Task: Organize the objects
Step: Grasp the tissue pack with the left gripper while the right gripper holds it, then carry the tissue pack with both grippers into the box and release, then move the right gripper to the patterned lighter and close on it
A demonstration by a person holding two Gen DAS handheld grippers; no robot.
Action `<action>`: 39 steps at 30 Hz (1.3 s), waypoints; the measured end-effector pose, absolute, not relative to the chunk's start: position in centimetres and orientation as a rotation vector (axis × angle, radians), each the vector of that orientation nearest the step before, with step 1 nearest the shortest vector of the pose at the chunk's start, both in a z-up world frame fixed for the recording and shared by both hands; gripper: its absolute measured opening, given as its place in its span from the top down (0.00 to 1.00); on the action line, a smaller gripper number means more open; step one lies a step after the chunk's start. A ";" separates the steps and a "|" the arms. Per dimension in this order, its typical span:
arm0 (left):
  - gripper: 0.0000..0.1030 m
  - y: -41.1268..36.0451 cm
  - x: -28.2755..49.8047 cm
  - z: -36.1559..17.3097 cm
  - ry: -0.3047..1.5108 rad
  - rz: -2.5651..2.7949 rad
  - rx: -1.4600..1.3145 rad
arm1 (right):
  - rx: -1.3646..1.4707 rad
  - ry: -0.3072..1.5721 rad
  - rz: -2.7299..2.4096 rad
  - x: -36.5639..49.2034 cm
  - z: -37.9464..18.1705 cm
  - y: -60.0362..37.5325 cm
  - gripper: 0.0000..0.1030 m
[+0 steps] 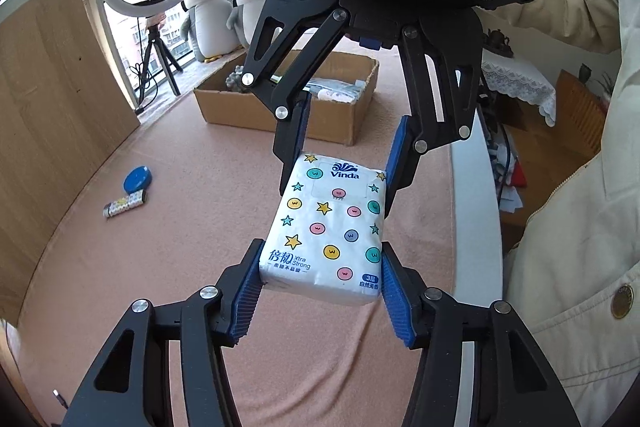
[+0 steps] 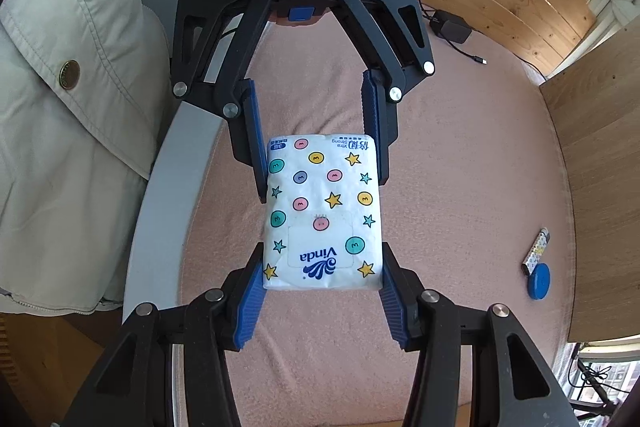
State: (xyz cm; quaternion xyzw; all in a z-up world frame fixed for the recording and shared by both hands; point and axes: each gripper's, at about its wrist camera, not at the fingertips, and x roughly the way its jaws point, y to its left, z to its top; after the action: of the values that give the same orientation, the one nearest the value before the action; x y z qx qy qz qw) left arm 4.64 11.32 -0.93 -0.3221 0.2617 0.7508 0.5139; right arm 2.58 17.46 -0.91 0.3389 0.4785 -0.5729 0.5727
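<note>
Tissue pack (image 1: 328, 227) handover going on here, so a quick rundown.

Left wrist view: the left gripper (image 1: 320, 255) comes in from the bottom, and its blue pads (image 1: 248, 291) sit against both sides of the near end of the pack. They're touching it. Honestly I can't tell whether they're actually squeezing or just resting there. The right gripper (image 1: 340, 185) reaches in from the top and has the far "Vinda" end between its fingers. The pack hangs between the two, above the pink cloth (image 1: 180, 227). Behind it is the cardboard box (image 1: 280, 111), already with stuff in it. My guess is that's where this is headed. Off to the side on the cloth are a blue disc (image 1: 137, 179) and a small patterned stick (image 1: 125, 205), well apart from the action.

Right wrist view: same thing flipped. The right one is clamped on the logo end, pads pressed into both edges. The left one straddles the other end, with a finger along each side.

What could go wrong:
- If the right lets go before the left really bites, the pack drops onto the cloth.
- It's a soft, slick wrapper gripped right at one end, so it could sag, pivot or slide out.
- If both hands pull apart while both are clamped, the wrapper could crumple or tear.
- It's close to the table's white rim (image 1: 480, 187), so a drop might go off the edge.
</note>
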 end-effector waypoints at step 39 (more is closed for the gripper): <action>0.10 23.0 -6.1 -1.6 0.668 2.064 -0.844 | 1.091 1.123 -1.994 -5.2 1.3 38.4 0.11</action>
State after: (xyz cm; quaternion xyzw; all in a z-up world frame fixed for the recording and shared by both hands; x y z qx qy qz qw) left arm -6.08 23.01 -1.56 -0.3331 0.2635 0.8143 0.3956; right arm -5.23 38.42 1.27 0.4108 0.4227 -0.7505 0.2986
